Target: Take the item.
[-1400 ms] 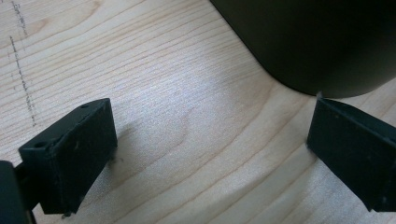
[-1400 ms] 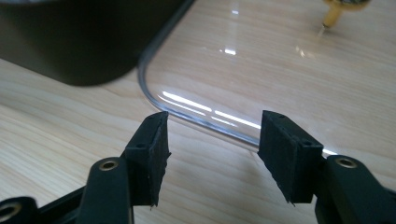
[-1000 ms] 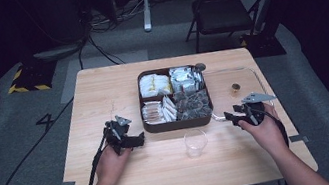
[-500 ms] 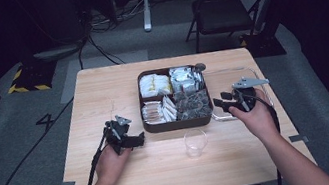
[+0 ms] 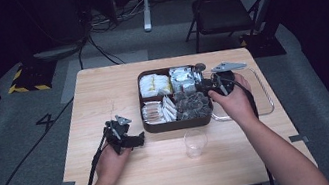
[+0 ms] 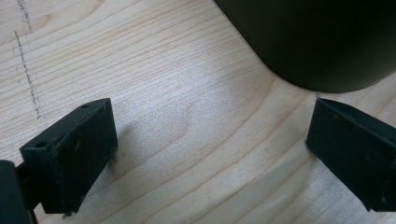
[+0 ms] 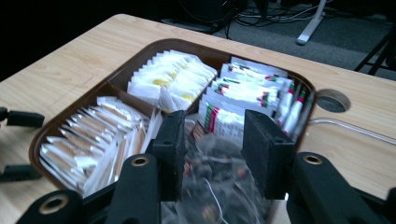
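A dark brown tray [image 5: 149, 123] with four compartments stands mid-table. It holds yellow-marked white packets [image 7: 168, 79], red-and-green packets [image 7: 252, 88], brown-and-white packets [image 7: 93, 140] and clear packets of dark contents [image 7: 215, 191]. My right gripper [image 5: 200, 86] hovers over the tray's right half. It is open [image 7: 212, 149], with the clear packets right below its jaws and nothing held. My left gripper [image 5: 137, 138] rests on the table just left of the tray. Its jaws are wide open [image 6: 210, 154] over bare wood, near the tray's dark corner [image 6: 317, 42].
A clear plastic cup [image 5: 195, 142] stands in front of the tray. A clear flat lid [image 5: 261, 94] lies to the right of the tray, under my right hand. A round hole [image 7: 332, 100] is cut in the table beyond the tray. Chairs and cables are on the floor behind.
My right gripper has moved from the table right of the tray leftward and forward, over the tray's right compartments. The left gripper has stayed put.
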`<action>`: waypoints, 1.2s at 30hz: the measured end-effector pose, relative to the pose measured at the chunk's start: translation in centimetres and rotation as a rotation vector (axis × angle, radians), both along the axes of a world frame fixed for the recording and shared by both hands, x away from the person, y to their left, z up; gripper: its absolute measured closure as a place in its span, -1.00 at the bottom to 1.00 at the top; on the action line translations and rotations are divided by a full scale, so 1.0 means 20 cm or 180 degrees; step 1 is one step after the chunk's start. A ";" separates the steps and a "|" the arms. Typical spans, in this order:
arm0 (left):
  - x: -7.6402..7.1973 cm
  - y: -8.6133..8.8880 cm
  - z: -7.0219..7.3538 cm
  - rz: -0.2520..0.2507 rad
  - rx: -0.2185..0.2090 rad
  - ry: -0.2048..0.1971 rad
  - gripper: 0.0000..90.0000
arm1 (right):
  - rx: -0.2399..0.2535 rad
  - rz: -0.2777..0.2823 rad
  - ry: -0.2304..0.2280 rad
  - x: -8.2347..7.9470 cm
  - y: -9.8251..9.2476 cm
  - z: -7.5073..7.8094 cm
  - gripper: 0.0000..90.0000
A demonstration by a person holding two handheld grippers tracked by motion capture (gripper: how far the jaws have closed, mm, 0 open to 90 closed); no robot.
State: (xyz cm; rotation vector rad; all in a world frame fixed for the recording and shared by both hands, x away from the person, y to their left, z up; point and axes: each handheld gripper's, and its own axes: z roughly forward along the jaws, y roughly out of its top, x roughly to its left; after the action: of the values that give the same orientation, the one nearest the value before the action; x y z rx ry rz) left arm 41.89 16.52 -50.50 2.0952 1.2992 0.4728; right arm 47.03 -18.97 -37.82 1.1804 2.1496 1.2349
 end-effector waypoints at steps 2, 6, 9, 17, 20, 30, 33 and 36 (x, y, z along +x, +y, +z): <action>0.00 0.00 0.00 0.0000 0.0000 0.0001 -0.95 | 0.0019 -0.0009 -0.0003 0.03 0.05 -0.01 0.32; 0.00 0.00 0.00 0.0000 -0.0001 0.0001 -0.95 | 0.0051 0.0001 0.0006 0.08 0.11 -0.02 0.31; 0.00 0.00 0.00 -0.0002 0.0001 -0.0004 -0.95 | 0.0044 0.0001 0.0017 0.12 0.16 -0.03 0.31; 0.00 0.00 0.00 -0.0002 -0.0003 -0.0002 -0.95 | 0.0039 0.0021 0.0118 0.25 0.30 -0.08 0.32; 0.00 0.00 0.00 -0.0002 0.0000 -0.0003 -0.95 | -0.0029 0.0056 0.0229 0.31 0.36 -0.13 0.34; 0.00 0.00 0.00 0.0008 -0.0009 -0.0001 -0.95 | -0.0170 0.0152 0.0355 0.40 0.49 -0.22 0.37; 0.00 0.00 0.00 0.0009 -0.0009 -0.0002 -0.95 | -0.0192 0.0194 0.0404 0.42 0.53 -0.24 0.39; 0.00 0.00 0.00 0.0009 -0.0008 -0.0002 -0.95 | -0.0294 0.0215 0.0428 0.44 0.56 -0.27 0.42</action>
State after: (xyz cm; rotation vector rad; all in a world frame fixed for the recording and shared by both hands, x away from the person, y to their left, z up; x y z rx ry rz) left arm 41.95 16.48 -50.50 2.0912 1.3020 0.4726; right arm 55.81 -7.78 -43.30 1.1914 2.3353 1.0990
